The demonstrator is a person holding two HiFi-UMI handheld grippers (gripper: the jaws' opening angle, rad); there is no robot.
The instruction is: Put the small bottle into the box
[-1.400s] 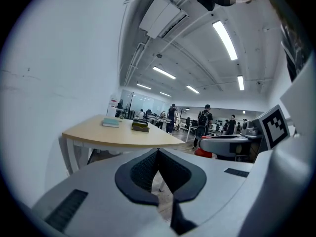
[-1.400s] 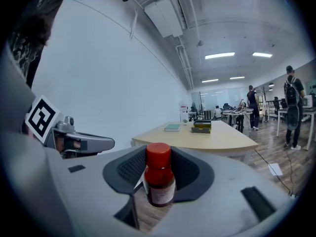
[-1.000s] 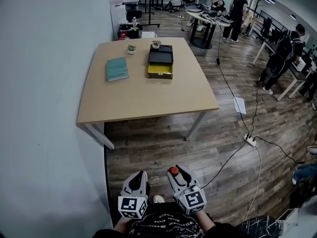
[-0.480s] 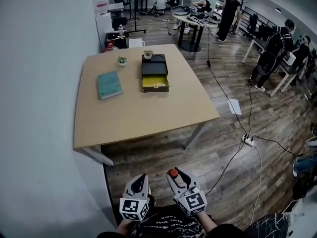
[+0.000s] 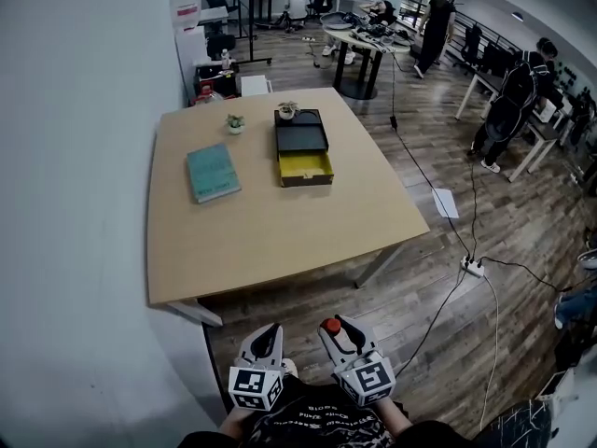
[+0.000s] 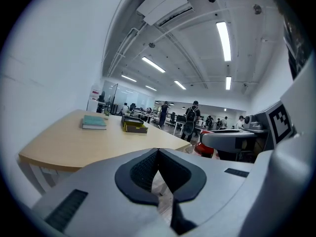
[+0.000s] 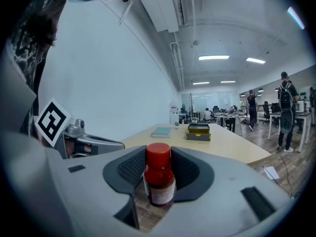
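The small bottle (image 7: 159, 181), brown with a red cap, stands upright between the pads of my right gripper (image 7: 159, 156), which is shut on it. In the head view its red cap (image 5: 330, 325) shows at the tip of the right gripper (image 5: 335, 329), low over the wooden floor and short of the table. Beside it, my left gripper (image 5: 268, 334) is shut and holds nothing, its pads meeting (image 6: 158, 150). The box (image 5: 303, 146), a black case with a yellow drawer pulled out, lies far off on the table (image 5: 280, 222).
A teal book (image 5: 213, 173) lies left of the box, with two small potted plants (image 5: 235, 122) behind them. A white wall runs along the left. On the floor at right lie a power strip (image 5: 472, 266) with cables and a sheet of paper (image 5: 446, 203). People (image 5: 508, 110) stand at the far right.
The table and box have shifted in the head view as the camera moved. Both grippers keep their places near the body, the right one still holding the bottle.
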